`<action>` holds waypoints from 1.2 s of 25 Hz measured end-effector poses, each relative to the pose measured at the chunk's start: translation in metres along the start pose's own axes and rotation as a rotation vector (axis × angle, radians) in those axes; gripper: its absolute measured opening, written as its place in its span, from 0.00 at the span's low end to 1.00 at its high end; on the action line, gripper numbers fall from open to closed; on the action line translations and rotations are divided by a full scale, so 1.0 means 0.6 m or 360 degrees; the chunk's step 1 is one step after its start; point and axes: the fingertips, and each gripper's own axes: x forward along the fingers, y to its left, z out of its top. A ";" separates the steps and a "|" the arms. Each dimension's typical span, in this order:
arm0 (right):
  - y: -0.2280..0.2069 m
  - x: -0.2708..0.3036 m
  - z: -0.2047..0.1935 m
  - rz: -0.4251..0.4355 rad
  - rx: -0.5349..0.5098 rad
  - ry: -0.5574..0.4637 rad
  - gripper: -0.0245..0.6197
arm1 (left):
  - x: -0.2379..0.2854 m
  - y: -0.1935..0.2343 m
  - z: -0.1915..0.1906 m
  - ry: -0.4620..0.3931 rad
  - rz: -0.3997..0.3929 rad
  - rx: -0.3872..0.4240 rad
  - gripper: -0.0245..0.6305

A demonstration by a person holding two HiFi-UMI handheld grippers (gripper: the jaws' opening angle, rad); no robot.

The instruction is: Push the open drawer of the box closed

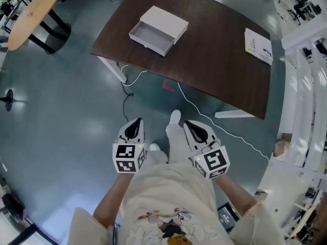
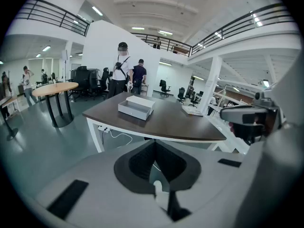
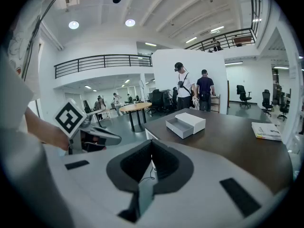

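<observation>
Left tool [image 1: 135, 126] and right tool [image 1: 194, 129] hang at 6 o'clock, jaws pressed together on nothing, so the approach looks not yet begun. Across open floor [image 1: 71, 111] at 12 o'clock stands the surface [image 1: 214, 60], its near edge free. On it, at 11 o'clock, the box [image 1: 164, 19] shows its drawer [image 1: 151, 38] pulled out toward 7 o'clock, needing a straight push.
</observation>
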 end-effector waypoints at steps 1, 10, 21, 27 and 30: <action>0.017 -0.010 0.002 0.0010 0.0001 0.0002 0.05 | -0.029 -0.016 -0.006 0.0004 -0.0003 -0.0016 0.05; 0.106 -0.052 -0.009 0.0133 0.0009 0.0017 0.05 | -0.164 -0.118 -0.024 -0.0036 -0.0030 -0.0096 0.05; 0.118 -0.087 -0.001 0.0233 0.0042 0.0000 0.05 | -0.178 -0.180 -0.020 -0.0038 -0.0009 -0.0086 0.05; 0.129 -0.081 0.004 0.0203 0.0033 0.0000 0.05 | -0.200 -0.159 -0.018 -0.0065 -0.0015 -0.0084 0.05; 0.134 -0.081 -0.002 0.0171 0.0038 0.0009 0.05 | -0.216 -0.144 -0.027 -0.0072 -0.0028 -0.0088 0.05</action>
